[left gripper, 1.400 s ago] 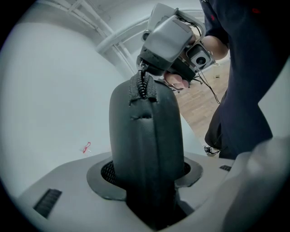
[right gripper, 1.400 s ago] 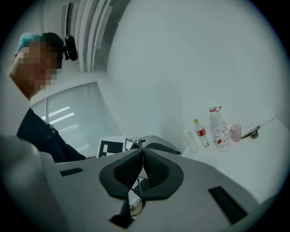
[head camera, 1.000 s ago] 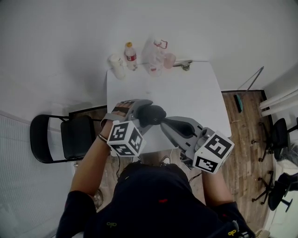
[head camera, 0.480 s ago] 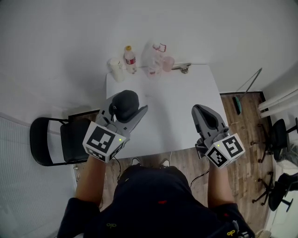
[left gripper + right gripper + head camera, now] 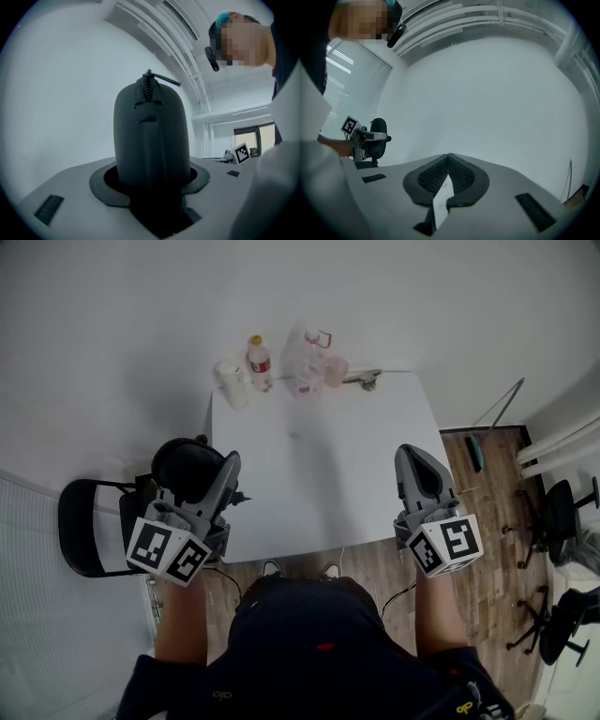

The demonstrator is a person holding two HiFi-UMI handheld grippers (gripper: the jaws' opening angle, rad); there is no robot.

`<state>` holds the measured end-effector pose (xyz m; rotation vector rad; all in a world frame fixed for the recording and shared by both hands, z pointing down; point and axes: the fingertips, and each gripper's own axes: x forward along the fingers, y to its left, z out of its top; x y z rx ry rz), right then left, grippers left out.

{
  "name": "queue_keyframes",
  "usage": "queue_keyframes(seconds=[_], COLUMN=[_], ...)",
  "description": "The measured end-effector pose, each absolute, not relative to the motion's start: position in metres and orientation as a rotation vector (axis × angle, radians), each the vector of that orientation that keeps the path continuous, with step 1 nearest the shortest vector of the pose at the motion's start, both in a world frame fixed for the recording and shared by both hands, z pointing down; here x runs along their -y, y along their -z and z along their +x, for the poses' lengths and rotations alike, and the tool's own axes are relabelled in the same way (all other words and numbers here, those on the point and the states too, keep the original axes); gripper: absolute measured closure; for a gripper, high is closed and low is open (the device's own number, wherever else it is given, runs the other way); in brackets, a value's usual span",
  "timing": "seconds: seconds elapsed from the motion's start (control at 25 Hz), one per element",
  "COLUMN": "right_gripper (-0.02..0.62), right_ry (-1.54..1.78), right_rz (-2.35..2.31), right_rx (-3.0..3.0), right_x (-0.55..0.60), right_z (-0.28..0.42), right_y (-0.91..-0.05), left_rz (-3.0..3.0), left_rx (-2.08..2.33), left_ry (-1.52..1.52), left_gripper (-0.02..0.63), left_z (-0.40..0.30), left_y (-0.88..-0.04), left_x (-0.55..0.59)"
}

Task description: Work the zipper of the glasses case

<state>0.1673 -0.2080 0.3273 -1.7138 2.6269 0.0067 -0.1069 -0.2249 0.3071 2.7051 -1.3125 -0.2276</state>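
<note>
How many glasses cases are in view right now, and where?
1. The glasses case sticks out of the left gripper's jaws, zipper pull at its far end, held past the table's left edge. The right gripper's jaws are shut, with no case. None seems hidden.

No word, number or brand can be read anywhere. The left cube (image 5: 169,552) and the right cube (image 5: 443,547) carry black-and-white square code patterns with no letters. One such pattern also shows small in each gripper view. The bottle (image 5: 259,360) at the far edge of the worktop (image 5: 319,474) has a red label, but its print is too small to make out.
</note>
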Motion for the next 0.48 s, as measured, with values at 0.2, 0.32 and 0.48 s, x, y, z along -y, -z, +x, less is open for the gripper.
queue_keyframes(seconds=[0.2, 0.32, 0.48], right_gripper=[0.575, 0.575, 0.575], right_ry=[-0.041, -0.038, -0.039], right_rz=[-1.737, -1.739, -1.741], right_rx=[-2.614, -2.613, -2.615], right_x=[0.2103, 0.2104, 0.2087], right_z=[0.1688, 0.1694, 0.1694], right_y=[-0.3206, -0.3198, -0.3205], left_rz=[2.678, 2.678, 2.686], left_rx=[1.271, 1.268, 1.258], left_ry=[0.234, 0.226, 0.219], left_gripper=[0.337, 0.337, 0.337], left_z=[-0.1093, -0.1088, -0.107], left_y=[-0.3146, -0.3167, -0.3177], left_x=[0.2256, 0.2262, 0.2262])
